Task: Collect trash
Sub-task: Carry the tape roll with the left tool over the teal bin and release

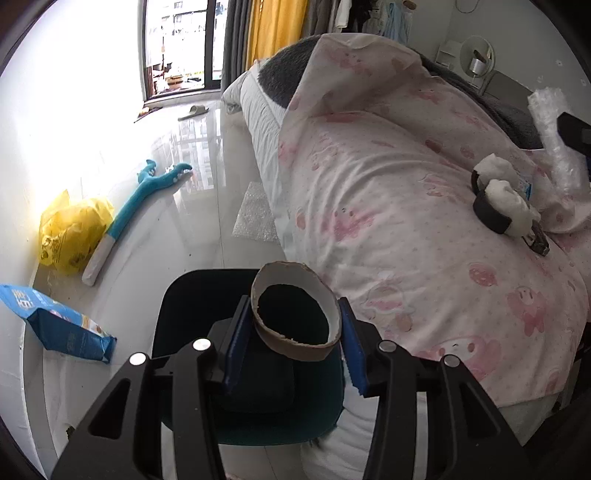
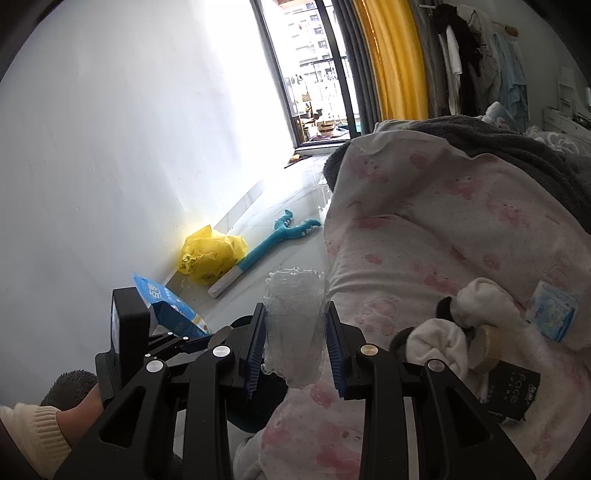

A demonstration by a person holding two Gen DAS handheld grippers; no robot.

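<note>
**Both grippers loaded, bin right under the left one**

So the left gripper (image 1: 295, 343) was clamped on a squashed cardboard tape core (image 1: 295, 314), its blue pads pressing on either side of the ring. Directly under that ring sat the dark teal trash bin (image 1: 184, 295), on the floor tight against the side of the bed (image 1: 424, 240). I'll use the bin as the reference point for everything else.

The right gripper (image 2: 295, 343) was closed on a crumpled piece of clear bubble wrap (image 2: 295, 325), held upright between its pads. It hung just above and beside the bin (image 2: 255, 413), over the edge of the pink cartoon-print duvet (image 2: 424, 240). A hand in a cream sleeve (image 2: 33, 435) showed at the bottom left of that view.

Just left of the bin lay a blue snack bag (image 1: 59, 325) on the floor. A bit further out, by the wall, was a yellow plastic bag (image 1: 70, 232), with a teal plush toy (image 1: 147, 192) stretched out next to it. Another sheet of bubble wrap (image 1: 256, 214) lay flat on the floor beyond the bin, against the bed.

Up on the bed, right of the bin, were rolled black-and-white socks (image 1: 498, 199), a small blue tissue pack (image 2: 554, 310) and a black box with "face" printed on it (image 2: 511, 391). A grey blanket (image 1: 284, 74) lay at the far end of the bed. Way past all that: the balcony door (image 1: 177, 48) and a yellow curtain (image 1: 277, 29).
</note>
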